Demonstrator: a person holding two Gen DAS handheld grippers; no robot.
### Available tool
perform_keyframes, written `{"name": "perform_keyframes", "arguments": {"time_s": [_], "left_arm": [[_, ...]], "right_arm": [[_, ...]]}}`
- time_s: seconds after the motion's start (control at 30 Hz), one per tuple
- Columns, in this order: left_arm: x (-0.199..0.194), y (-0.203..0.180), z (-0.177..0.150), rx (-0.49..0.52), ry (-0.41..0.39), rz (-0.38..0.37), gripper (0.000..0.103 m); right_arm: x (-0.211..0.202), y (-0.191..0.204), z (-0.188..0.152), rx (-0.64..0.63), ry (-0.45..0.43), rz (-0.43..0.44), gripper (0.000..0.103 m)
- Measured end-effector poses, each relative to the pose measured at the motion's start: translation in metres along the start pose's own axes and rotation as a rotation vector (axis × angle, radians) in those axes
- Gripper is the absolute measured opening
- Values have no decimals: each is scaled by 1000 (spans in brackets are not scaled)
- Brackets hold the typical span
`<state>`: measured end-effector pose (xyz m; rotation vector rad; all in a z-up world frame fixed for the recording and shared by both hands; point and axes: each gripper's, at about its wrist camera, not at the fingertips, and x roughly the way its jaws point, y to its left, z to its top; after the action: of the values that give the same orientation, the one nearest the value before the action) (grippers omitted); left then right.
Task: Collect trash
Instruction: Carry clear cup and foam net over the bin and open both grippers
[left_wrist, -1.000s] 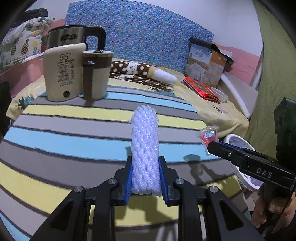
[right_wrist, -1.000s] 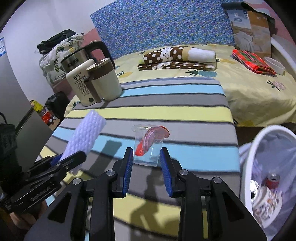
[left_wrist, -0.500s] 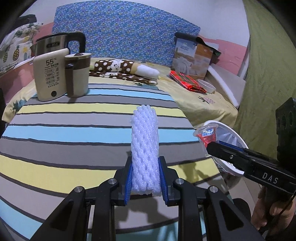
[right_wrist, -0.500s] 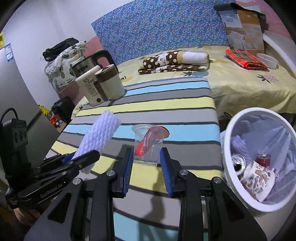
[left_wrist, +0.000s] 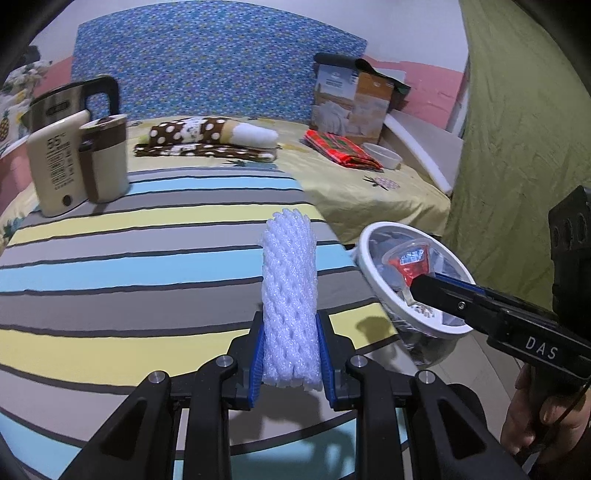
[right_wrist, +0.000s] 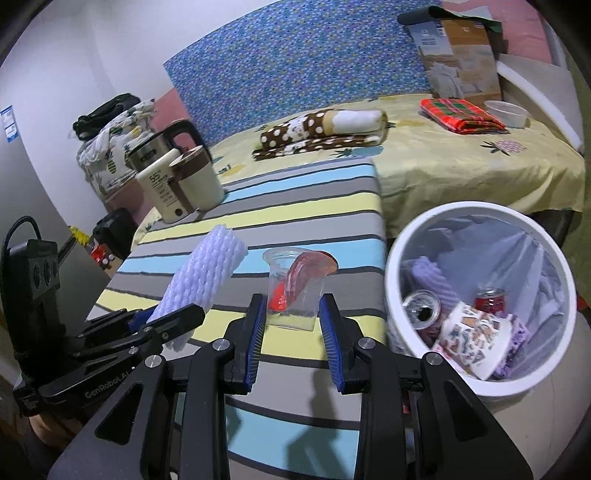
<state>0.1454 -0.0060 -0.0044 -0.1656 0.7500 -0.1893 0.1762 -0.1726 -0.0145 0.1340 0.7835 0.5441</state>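
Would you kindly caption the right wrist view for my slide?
Right tool grips a clear plastic cup beside the white trash bin; left tool holds a foam net sleeve.

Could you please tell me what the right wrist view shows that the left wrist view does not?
Only the right wrist view looks into the white bin: a paper cup, two cans and purple foam lie inside. It also shows the power strip.

Only the left wrist view shows the person's hand on the right gripper, and the green curtain.

Both show the left gripper clamped on the white foam sleeve, the clear cup in the right gripper, the striped cloth and the kettle.
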Motion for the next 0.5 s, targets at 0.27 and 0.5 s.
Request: {"name": "perform_keyframes", "arguments": {"time_s": [0.27,0.5], "left_arm": [[18,-36,6,58,16,-71,26],[33,-68,12,108,24,-133,26]], "right_arm": [[-18,-36,-7,64,-18,-71,32],[-34,-69,-13,129,-31,-149,32]]}}
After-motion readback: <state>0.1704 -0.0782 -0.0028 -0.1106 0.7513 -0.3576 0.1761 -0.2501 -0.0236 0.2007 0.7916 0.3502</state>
